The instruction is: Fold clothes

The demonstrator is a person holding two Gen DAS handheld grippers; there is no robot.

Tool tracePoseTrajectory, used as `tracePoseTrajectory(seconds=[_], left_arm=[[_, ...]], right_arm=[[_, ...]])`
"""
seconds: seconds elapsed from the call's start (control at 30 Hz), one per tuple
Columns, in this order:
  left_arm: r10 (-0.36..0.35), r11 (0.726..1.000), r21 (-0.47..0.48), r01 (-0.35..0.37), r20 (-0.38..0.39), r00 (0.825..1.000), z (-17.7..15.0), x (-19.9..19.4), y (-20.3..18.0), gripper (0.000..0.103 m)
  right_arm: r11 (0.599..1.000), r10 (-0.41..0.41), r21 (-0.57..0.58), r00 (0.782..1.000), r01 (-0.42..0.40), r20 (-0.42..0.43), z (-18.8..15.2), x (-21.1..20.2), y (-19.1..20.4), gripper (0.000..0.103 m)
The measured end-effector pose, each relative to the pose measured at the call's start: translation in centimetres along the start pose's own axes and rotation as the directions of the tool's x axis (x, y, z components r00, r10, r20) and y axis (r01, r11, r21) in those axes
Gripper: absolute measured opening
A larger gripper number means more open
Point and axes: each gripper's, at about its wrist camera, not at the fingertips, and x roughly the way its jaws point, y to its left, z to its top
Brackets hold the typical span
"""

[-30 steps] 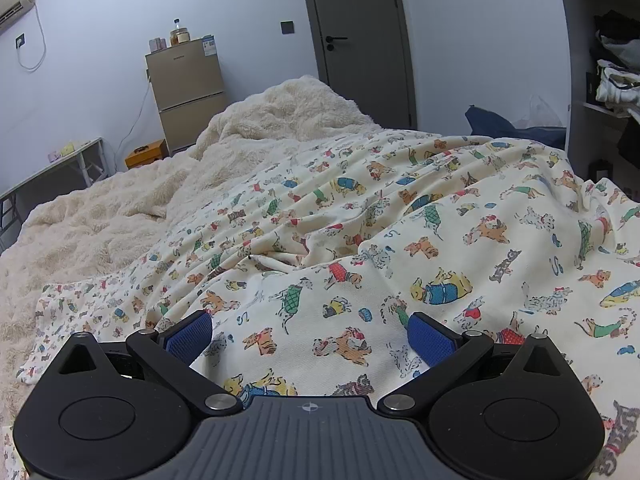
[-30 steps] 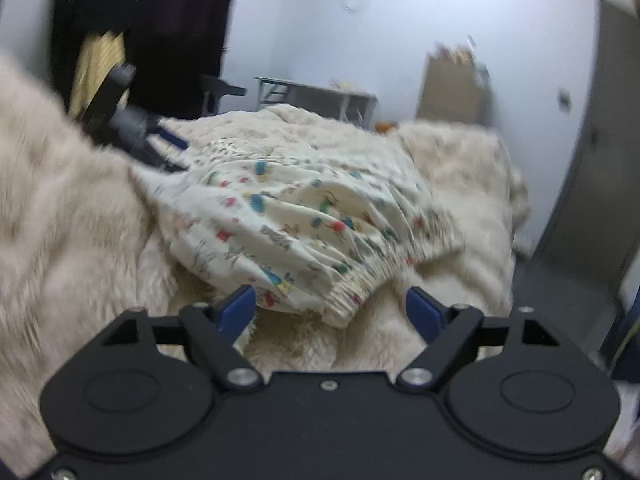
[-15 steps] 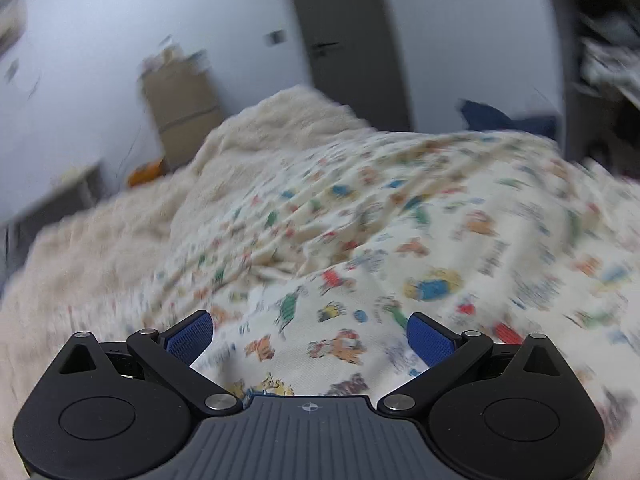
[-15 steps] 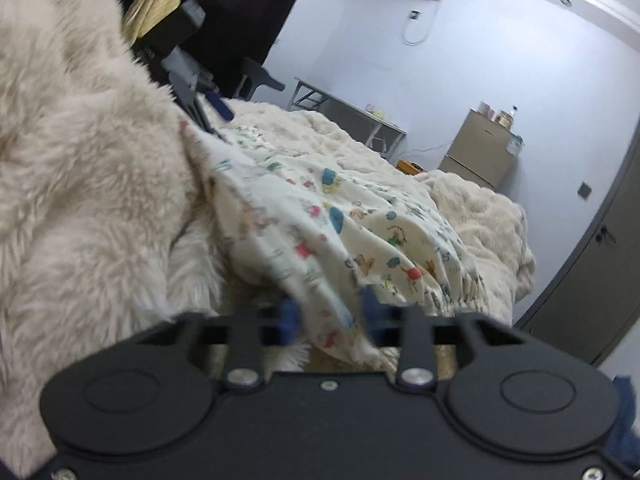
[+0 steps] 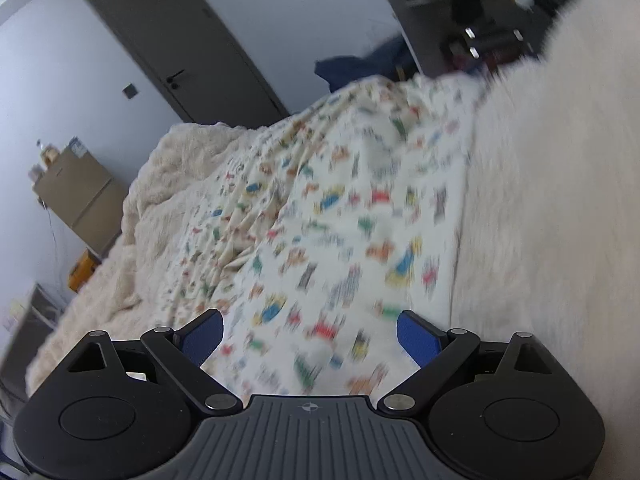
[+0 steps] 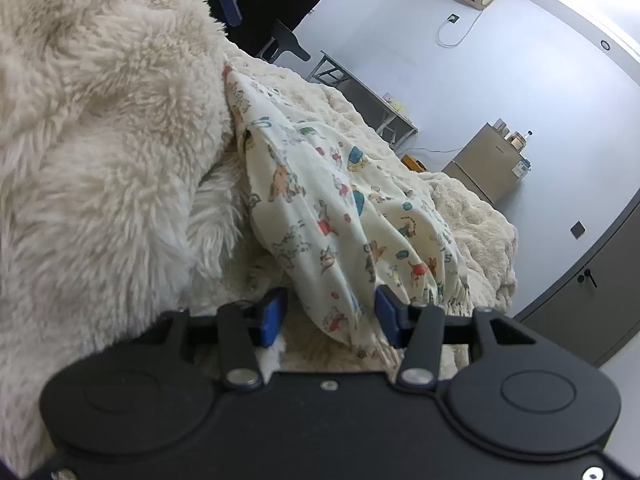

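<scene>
CHANGE: your right gripper (image 6: 328, 316), shut on the printed garment (image 6: 320, 208) half a second ago, now gapes around it | left gripper (image 5: 310, 330) open, swinging | refold grip lost

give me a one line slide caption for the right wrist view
Right gripper, jaws part open around a gathered end of the cartoon-print garment on a fluffy cream blanket.

My left tongs (image 5: 310, 334) rolled to one side and swung right across the printed garment (image 5: 344, 216), pads remaining wide apart. My right tongs (image 6: 327, 314), closed on the garment's elastic edge (image 6: 360, 316) half a second earlier, had parted again, with the cloth lying loosely between the pads.
</scene>
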Motion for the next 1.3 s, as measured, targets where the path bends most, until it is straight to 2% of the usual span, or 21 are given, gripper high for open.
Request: tracePoseTrajectory(seconds=[0.17, 0.27, 0.47, 0.57, 0.67, 0.73, 0.8, 0.87, 0.9, 0.93, 0.97, 1.0, 1.03, 1.07, 1.13, 1.27, 1.3], left_arm=[[-0.024, 1.000, 0.005, 0.024, -0.086, 0.996, -2.4, -1.6, 0.4, 0.092], [-0.048, 0.999, -0.013, 0.047, -0.106, 0.993, -2.9, -1.2, 0.2, 0.092], [-0.032, 0.997, 0.067, 0.039, -0.102, 0.994, -1.6, 0.9, -2.0, 0.097], [0.000, 0.994, 0.106, 0.008, -0.077, 0.997, -1.6, 0.2, -2.3, 0.096], [0.004, 0.995, 0.099, -0.002, -0.026, 1.000, -1.9, -1.1, -1.3, 0.096], [-0.047, 0.999, 0.023, 0.046, 0.046, 0.998, -2.3, -2.2, 0.7, 0.096], [-0.099, 0.987, -0.110, 0.117, 0.152, 0.983, -3.3, -2.7, 4.3, 0.098], [-0.086, 0.963, -0.234, 0.134, 0.206, 0.975, -4.3, -1.9, 7.7, 0.099], [-0.068, 0.948, -0.290, 0.128, 0.208, 0.976, -4.7, -1.1, 9.2, 0.099], [-0.049, 0.931, -0.345, 0.117, 0.199, 0.979, -5.1, -0.2, 10.8, 0.099], [-0.010, 0.913, -0.401, 0.072, 0.153, 0.988, -5.4, 1.5, 12.4, 0.099], [0.036, 0.892, -0.452, 0.006, 0.085, 0.996, -5.6, 3.7, 14.1, 0.098], [0.081, 0.883, -0.465, -0.069, 0.007, 0.997, -5.4, 6.1, 15.1, 0.096], [0.103, 0.885, -0.452, -0.110, -0.039, 0.994, -5.2, 7.6, 15.4, 0.095], [0.086, 0.921, -0.367, -0.128, -0.128, 0.988, -4.7, 12.3, 15.5, 0.092], [-0.003, 0.955, -0.288, -0.067, -0.238, 0.971, -4.5, 18.7, 14.5, 0.089], [0.000, 0.956, -0.284, -0.072, -0.247, 0.969, -4.3, 19.4, 14.5, 0.089]], right_arm=[[1.000, 0.002, -0.004, 1.000, -0.002, -0.010, -0.1, -0.2, 0.3, 0.050], [1.000, 0.000, -0.007, 1.000, 0.000, -0.008, -0.1, -0.4, 0.3, 0.051], [1.000, -0.012, -0.013, 1.000, 0.012, 0.002, -0.1, -0.4, 0.3, 0.051], [0.999, -0.033, -0.010, 0.999, 0.033, 0.027, -0.1, -0.3, 0.3, 0.048], [0.998, -0.056, -0.004, 0.996, 0.056, 0.064, 0.0, -0.3, 0.3, 0.046], [0.999, -0.050, -0.004, 0.997, 0.050, 0.065, 0.1, -0.2, 0.3, 0.045], [0.999, -0.043, -0.003, 0.997, 0.044, 0.064, 0.1, -0.2, 0.3, 0.045], [0.999, -0.037, 0.001, 0.997, 0.037, 0.062, 0.1, -0.2, 0.4, 0.045], [0.999, -0.034, 0.001, 0.998, 0.034, 0.061, 0.0, -0.2, 0.4, 0.045], [0.999, -0.033, 0.001, 0.998, 0.034, 0.060, 0.0, -0.2, 0.4, 0.045], [0.999, -0.033, 0.000, 0.998, 0.033, 0.059, 0.0, -0.2, 0.5, 0.045], [1.000, -0.031, -0.001, 0.998, 0.031, 0.058, 0.1, -0.2, 0.5, 0.045], [1.000, -0.030, -0.001, 0.998, 0.030, 0.057, 0.1, -0.2, 0.5, 0.045], [1.000, -0.029, -0.001, 0.998, 0.029, 0.056, 0.1, -0.2, 0.5, 0.045], [1.000, -0.028, -0.003, 0.998, 0.028, 0.053, 0.1, -0.2, 0.6, 0.045], [0.999, -0.031, -0.008, 0.998, 0.031, 0.050, 0.2, -0.3, 0.7, 0.046], [1.000, -0.030, -0.005, 0.998, 0.030, 0.051, 0.1, -0.3, 0.7, 0.046]])
